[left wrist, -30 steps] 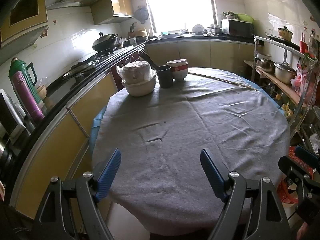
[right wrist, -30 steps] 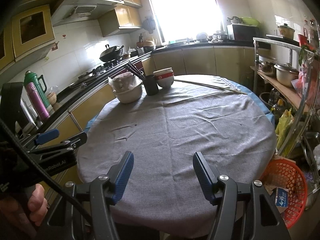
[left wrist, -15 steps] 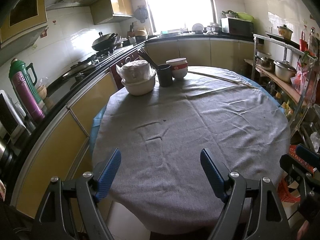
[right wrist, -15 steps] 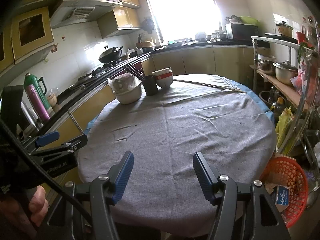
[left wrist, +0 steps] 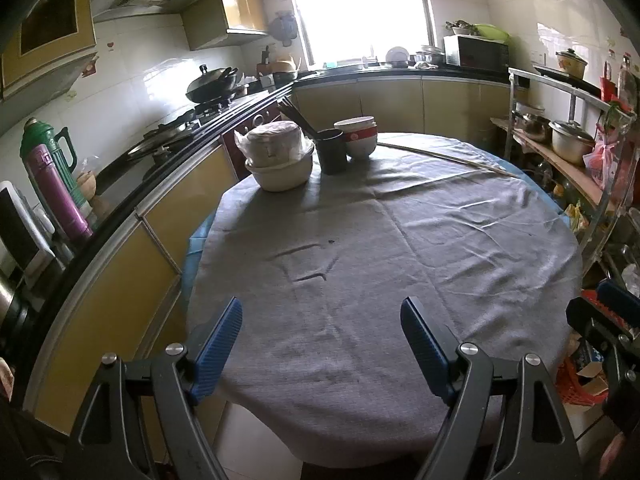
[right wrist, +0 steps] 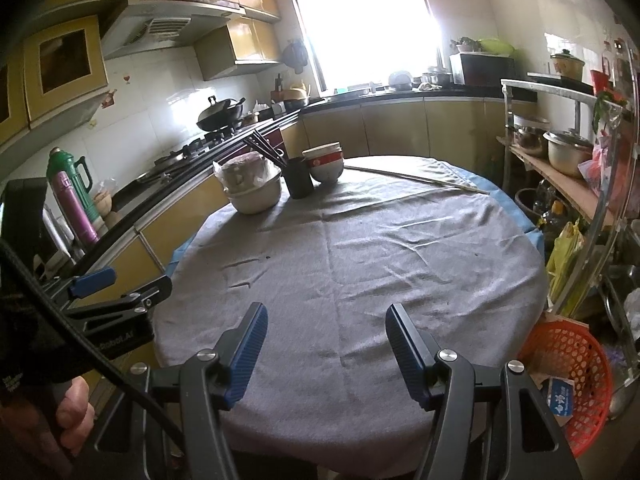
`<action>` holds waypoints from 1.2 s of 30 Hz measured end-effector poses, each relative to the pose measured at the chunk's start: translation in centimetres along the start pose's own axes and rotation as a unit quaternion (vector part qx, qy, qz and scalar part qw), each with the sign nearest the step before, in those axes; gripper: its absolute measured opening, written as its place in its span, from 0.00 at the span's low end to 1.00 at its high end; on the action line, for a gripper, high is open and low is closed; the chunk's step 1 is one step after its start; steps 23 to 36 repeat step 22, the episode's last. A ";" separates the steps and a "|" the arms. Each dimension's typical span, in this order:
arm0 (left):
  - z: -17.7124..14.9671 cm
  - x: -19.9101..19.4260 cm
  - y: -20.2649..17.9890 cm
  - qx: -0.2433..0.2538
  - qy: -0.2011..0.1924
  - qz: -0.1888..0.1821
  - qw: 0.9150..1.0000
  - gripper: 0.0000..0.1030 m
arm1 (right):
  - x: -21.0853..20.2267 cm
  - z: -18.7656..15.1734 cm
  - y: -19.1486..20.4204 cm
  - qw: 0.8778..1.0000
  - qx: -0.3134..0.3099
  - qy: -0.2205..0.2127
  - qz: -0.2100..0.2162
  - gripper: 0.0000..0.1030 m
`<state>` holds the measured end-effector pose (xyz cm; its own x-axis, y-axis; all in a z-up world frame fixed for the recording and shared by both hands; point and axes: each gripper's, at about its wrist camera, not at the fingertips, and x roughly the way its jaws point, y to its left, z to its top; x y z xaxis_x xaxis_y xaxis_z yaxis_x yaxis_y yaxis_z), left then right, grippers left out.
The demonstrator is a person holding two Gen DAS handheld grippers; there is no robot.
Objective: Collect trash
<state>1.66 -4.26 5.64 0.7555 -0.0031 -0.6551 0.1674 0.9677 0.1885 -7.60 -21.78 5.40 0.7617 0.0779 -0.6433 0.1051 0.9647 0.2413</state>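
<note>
Across the round table (left wrist: 460, 240), draped in a grey cloth (right wrist: 400, 260), almost nothing is lying loose. Only a tiny dark speck (left wrist: 331, 242) is showing near the cloth's middle, too small to identify. At the far edge the stacked cream bowls under a plastic bag (left wrist: 278, 152), the dark cup holding chopsticks (left wrist: 331, 156) and the red-banded bowls (left wrist: 360, 138) are standing close together; a long thin stick (right wrist: 416, 179) is lying along the far right rim.

On the floor just beside the table's right edge, the orange mesh basket (right wrist: 576, 360) is sitting with a small carton and scraps of cardboard inside. Judging from this, the table trash is looking largely collected, with the basket as its place; what remains, if anything, is the speck and perhaps the stick, though whether either counts as trash I cannot tell.

Left gripper (left wrist: 322, 348) is hovering over the near edge of the table, angled down toward the cloth, its blue pads standing wide apart and gripping nothing. Right gripper (right wrist: 326, 348) is holding a matching pose alongside, jaws somewhat less spread, likewise empty. In the right wrist view the left gripper is appearing at the left margin, with a hand (right wrist: 70, 412) wrapped around its handle. Neither tool is touching the cloth. Both are reading as idle, either finished or waiting.
</note>
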 end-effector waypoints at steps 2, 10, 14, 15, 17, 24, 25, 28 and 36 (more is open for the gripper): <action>0.0 0.1 0.0 0.000 0.001 0.001 1.000 0.79 | 0.0 0.0 -0.1 1.000 0.001 0.000 0.000 0.63; 0.0 0.3 -0.2 0.003 0.007 0.002 1.000 0.79 | 0.6 0.0 -0.4 1.000 0.003 0.006 0.001 0.63; 0.0 0.5 -0.3 0.003 0.009 0.002 1.000 0.79 | 0.9 0.1 -0.6 1.000 0.004 0.008 0.001 0.63; 0.0 0.6 -0.3 0.004 0.009 0.001 1.000 0.79 | 1.1 0.1 -0.7 1.000 0.005 0.009 0.001 0.63; 0.0 0.8 -0.3 0.003 0.008 0.003 1.000 0.79 | 1.5 0.1 -0.8 1.000 0.006 0.013 0.001 0.63; 0.1 3.0 -0.6 0.007 0.031 -0.006 0.999 0.79 | 2.8 0.0 -1.8 1.000 0.016 0.022 -0.005 0.63; 0.1 3.0 -0.6 0.007 0.031 -0.006 0.999 0.79 | 2.8 0.0 -1.8 1.000 0.016 0.022 -0.005 0.63; 0.1 3.0 -0.6 0.007 0.031 -0.006 0.999 0.79 | 2.8 0.0 -1.8 1.000 0.016 0.022 -0.005 0.63; 0.1 3.0 -0.6 0.007 0.031 -0.006 0.999 0.79 | 2.8 0.0 -1.8 1.000 0.016 0.022 -0.005 0.63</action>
